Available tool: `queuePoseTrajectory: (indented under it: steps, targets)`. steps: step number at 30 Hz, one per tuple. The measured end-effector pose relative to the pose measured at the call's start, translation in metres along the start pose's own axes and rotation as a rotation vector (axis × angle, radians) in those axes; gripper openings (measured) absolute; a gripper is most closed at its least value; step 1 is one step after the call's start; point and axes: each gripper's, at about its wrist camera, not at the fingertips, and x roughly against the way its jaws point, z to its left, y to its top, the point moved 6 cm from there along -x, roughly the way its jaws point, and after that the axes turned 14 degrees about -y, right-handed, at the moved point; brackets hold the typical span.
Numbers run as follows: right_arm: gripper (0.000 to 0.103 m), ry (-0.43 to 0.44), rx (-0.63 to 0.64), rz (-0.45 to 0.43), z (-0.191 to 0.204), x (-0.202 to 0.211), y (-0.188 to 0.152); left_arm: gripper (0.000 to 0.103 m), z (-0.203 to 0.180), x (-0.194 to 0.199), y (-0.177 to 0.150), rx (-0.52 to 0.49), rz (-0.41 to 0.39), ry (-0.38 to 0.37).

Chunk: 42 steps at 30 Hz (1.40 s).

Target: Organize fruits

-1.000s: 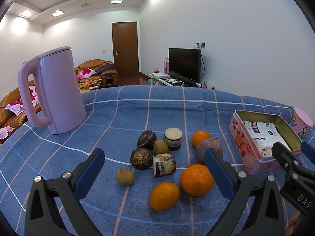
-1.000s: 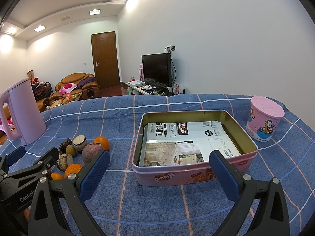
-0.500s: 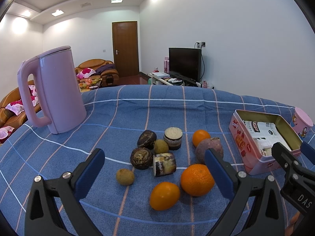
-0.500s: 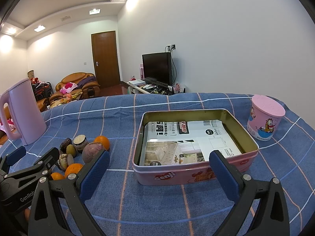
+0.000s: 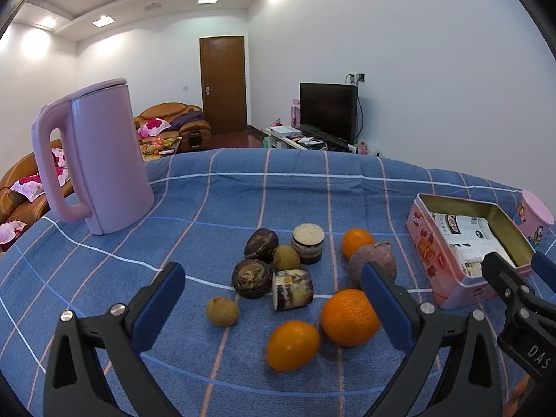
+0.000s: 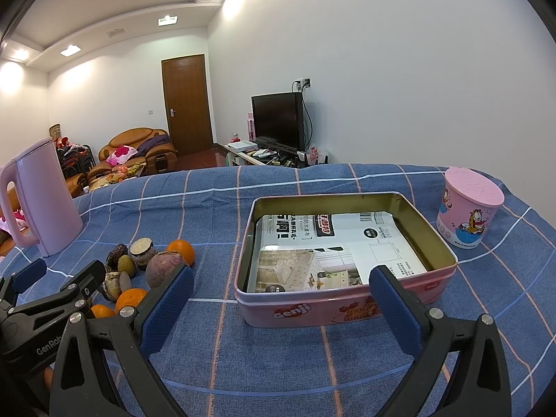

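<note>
From the left wrist, the left gripper [image 5: 272, 286] hangs with its jaws wide apart and empty above a cluster of fruit and small cakes on the blue checked cloth [image 5: 208, 201]. Nearest lie two oranges [image 5: 349, 317], a smaller one [image 5: 292, 345] just beside the bigger. A purple fruit [image 5: 372, 268] sits behind them, a third orange [image 5: 358, 243] beyond it, and a small brown fruit [image 5: 222, 311] to the left. The oranges look firm, round and likely to roll, so a grip across the widest middle should hold; the cake roll [image 5: 292, 289] looks soft and easily crushed. The pink kettle [image 5: 100, 163] stands well apart.

From the right wrist, the right gripper [image 6: 281, 299] is likewise spread and holds nothing, facing the pink tin [image 6: 312, 309], which is open, lined with printed paper and without fruit. A pink cup [image 6: 467, 208] stands near it.
</note>
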Motion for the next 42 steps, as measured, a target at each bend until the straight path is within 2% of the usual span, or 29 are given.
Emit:
queuePoseTrajectory:
  steps: [4, 9, 13, 20, 25, 31, 40, 42]
  targets:
    - [0.102, 0.015, 0.000, 0.001, 0.001, 0.001, 0.000, 0.103, 0.001, -0.001, 0.000, 0.006, 0.006, -0.002]
    - [0.102, 0.074, 0.020, 0.000, 0.009, 0.004, -0.001, 0.103, 0.006, -0.004, -0.001, 0.007, 0.030, 0.000]
    - [0.102, 0.104, 0.026, -0.005, 0.014, 0.008, -0.003, 0.103, 0.017, -0.005, 0.003, -0.039, 0.048, 0.019]
    - [0.100, 0.251, 0.040, 0.112, 0.034, -0.001, -0.014, 0.103, 0.061, 0.001, 0.011, -0.055, 0.040, 0.046]
    - [0.070, 0.345, 0.130, 0.190, 0.069, 0.001, -0.027, 0.103, 0.086, 0.003, 0.012, -0.028, 0.056, 0.037]
    - [0.069, 0.421, 0.154, 0.266, 0.104, -0.008, -0.032, 0.103, 0.088, 0.003, 0.006, 0.016, 0.086, -0.050]
    - [0.069, 0.455, 0.096, 0.402, 0.124, -0.033, -0.040, 0.103, 0.067, -0.001, -0.002, -0.094, 0.112, -0.017]
    - [0.069, 0.440, 0.115, 0.401, 0.125, -0.035, -0.040, 0.102, 0.066, -0.002, -0.003, -0.108, 0.115, -0.009]
